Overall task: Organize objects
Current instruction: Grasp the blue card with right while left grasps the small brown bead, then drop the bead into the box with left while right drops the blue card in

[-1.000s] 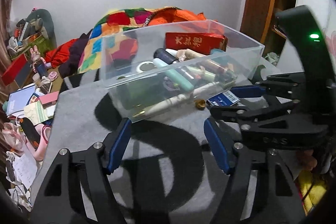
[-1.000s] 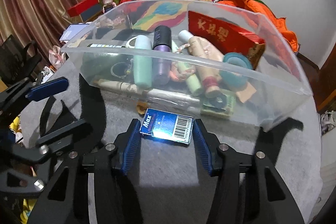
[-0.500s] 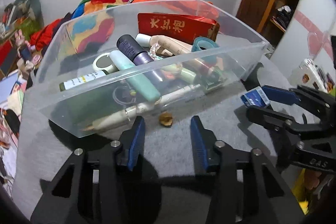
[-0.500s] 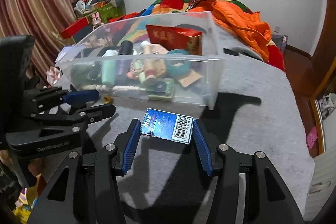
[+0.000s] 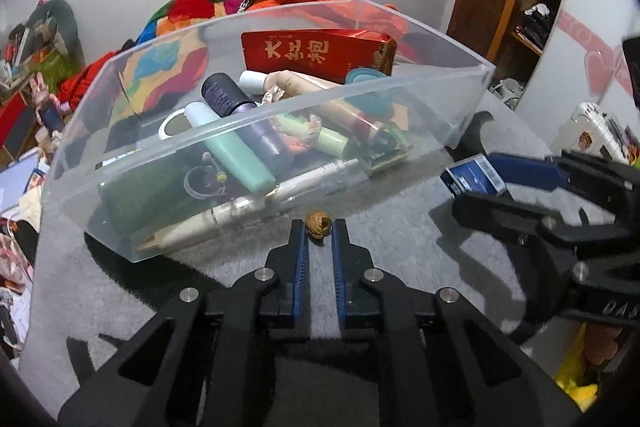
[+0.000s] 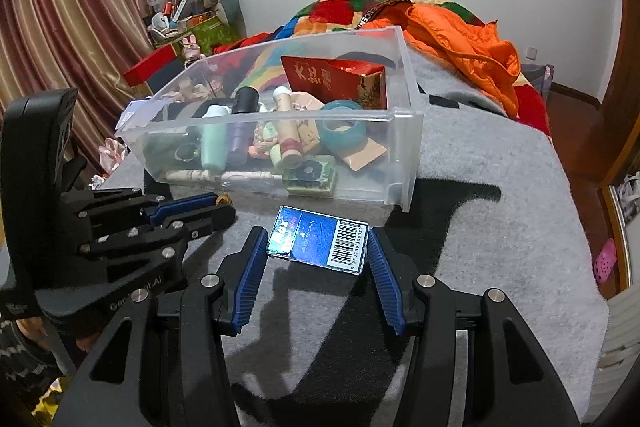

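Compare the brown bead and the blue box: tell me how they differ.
The brown bead is round and tiny; the blue box is flat, rectangular and much bigger. The bead sits at the tips of the left gripper, whose jaws are closing on it; the box is clamped in the right gripper. Both are outside the clear bin.

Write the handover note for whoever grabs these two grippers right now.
Left gripper: jaws closing around the small brown bead on the grey blanket, just in front of the clear bin; grip not yet confirmed.
Right gripper: shut on the blue box, held clear of the blanket, near the bin's front corner.
Done: bin already holds bottles, tubes, a red packet and a teal ring.
Left: drop the blue box into the bin, then lift the bead in.
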`<state>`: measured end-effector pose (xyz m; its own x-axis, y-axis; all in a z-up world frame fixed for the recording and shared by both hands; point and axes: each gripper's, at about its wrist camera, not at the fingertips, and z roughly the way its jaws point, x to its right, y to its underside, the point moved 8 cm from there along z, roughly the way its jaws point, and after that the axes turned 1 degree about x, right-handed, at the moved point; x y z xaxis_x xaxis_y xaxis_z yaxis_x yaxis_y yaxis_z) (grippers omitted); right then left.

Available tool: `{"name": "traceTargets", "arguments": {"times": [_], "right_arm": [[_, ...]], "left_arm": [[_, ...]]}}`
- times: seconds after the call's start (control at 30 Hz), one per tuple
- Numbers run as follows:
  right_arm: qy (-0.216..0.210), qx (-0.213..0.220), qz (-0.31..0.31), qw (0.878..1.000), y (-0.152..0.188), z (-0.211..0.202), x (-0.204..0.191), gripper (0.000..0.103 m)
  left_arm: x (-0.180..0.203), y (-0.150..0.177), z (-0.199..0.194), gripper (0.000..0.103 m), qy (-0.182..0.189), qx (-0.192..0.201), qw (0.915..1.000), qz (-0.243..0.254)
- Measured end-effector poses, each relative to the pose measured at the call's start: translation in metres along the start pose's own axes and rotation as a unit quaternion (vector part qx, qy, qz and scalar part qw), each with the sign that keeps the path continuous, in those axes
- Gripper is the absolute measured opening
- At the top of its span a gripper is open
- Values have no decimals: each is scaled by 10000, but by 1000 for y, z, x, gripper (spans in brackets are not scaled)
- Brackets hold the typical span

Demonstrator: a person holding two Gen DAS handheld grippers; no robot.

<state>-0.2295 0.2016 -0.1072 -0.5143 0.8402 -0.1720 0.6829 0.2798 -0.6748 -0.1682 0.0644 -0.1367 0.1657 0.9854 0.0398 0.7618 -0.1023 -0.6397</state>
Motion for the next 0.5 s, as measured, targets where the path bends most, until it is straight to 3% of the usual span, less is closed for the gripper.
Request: {"name": "traceTargets", "arguments": {"times": [0.17,0.5], "right_arm": [[-24,87,-53,9999,-6,-4,-6,48],[-75,571,-117,9983,-41,-28,-20,47]], "left_arm": [[5,2,-18,12,-131,245,9994,205],[-12,-24,-56,12,-92,734,9972,75]]}}
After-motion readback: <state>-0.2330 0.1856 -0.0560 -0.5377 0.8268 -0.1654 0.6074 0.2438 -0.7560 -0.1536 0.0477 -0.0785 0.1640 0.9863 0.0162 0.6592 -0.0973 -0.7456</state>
